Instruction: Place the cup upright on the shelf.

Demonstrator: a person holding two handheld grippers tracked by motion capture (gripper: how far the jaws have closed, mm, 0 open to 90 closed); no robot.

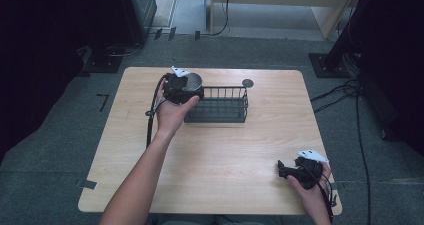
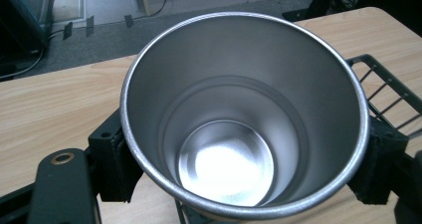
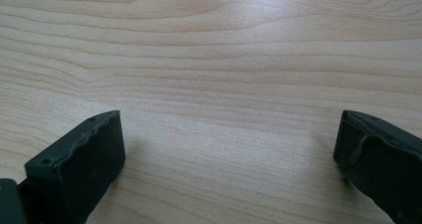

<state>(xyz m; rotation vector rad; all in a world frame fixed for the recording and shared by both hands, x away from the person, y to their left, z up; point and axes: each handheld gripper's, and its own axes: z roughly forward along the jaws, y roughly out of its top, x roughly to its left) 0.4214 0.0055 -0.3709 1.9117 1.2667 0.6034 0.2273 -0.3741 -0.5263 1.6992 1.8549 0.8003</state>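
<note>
Left claw [image 2: 244,169] grips empty steel cup [image 2: 244,109] beside wire basket [image 1: 220,105].

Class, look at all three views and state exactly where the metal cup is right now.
The metal cup sits upright between the left gripper's jaws, at the left end of the black wire basket toward the table's far side in the high view.

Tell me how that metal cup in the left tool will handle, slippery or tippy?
The metal cup looks smooth and shiny, so probably slippery. It is empty and thin-walled, likely light and stiff. Its base is narrower than its rim, so it may tip if nudged.
</note>
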